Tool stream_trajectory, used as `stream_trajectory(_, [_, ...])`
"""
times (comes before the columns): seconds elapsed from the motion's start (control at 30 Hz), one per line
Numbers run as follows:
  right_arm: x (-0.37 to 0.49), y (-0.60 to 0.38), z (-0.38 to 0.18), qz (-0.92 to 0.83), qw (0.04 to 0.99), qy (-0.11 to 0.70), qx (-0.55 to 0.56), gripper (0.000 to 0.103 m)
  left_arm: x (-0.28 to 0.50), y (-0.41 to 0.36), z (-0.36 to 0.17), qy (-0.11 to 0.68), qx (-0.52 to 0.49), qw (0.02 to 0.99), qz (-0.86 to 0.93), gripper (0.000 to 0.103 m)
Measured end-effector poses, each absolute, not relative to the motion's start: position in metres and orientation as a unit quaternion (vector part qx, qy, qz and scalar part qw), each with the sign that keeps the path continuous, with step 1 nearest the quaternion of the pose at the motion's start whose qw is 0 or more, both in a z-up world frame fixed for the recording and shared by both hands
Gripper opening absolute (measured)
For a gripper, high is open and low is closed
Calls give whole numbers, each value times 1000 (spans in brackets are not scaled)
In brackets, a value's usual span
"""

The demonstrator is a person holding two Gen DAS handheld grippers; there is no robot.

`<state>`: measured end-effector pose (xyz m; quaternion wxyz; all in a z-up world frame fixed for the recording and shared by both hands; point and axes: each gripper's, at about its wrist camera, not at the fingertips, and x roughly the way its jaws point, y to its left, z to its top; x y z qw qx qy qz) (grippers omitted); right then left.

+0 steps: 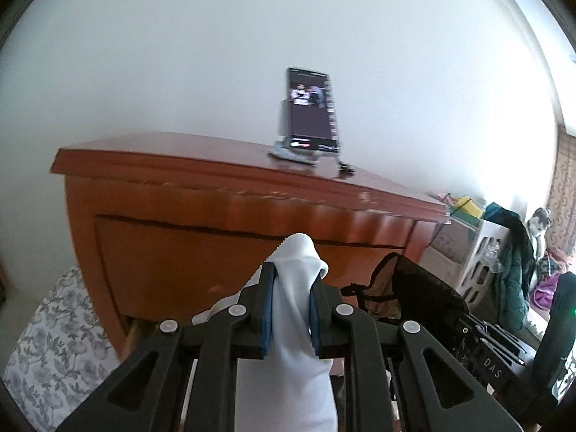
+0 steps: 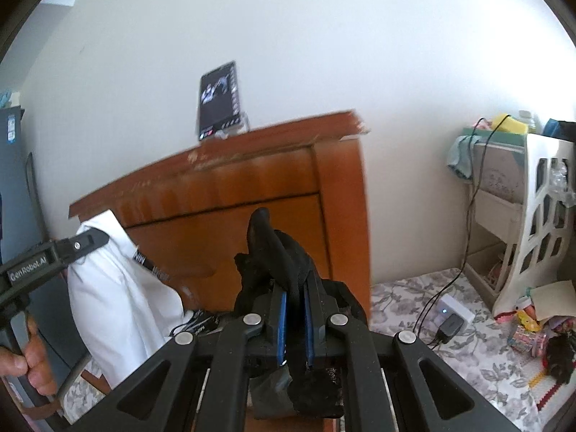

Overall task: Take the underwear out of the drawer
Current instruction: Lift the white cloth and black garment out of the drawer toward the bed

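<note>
A: Underwear, two pieces: white underwear [image 1: 293,288] is pinched in the left gripper [image 1: 289,306], black lace underwear [image 2: 284,259] is pinched in the right gripper [image 2: 293,309], both held before the wooden dresser [image 1: 201,223].

B: What is hidden?

A: The open drawer [image 2: 201,318] is mostly covered; the phone [image 1: 311,108] is blurred.

the phone [image 1: 311,111] screen's picture is too blurred to read; the white underwear [image 1: 291,324] runs off the bottom edge.

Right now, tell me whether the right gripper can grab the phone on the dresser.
Probably not: the right gripper is shut on black underwear, so its jaws are occupied. The path to the phone itself looks unobstructed.
</note>
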<state>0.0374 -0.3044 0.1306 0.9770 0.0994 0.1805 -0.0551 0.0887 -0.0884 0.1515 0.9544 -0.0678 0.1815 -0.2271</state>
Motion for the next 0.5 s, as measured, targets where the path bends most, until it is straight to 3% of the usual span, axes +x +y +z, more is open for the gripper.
stream_trajectory(0.5, [-14,-381,153,-143,972,123,138,8,51,-181,178,146,-16,936,-320,17])
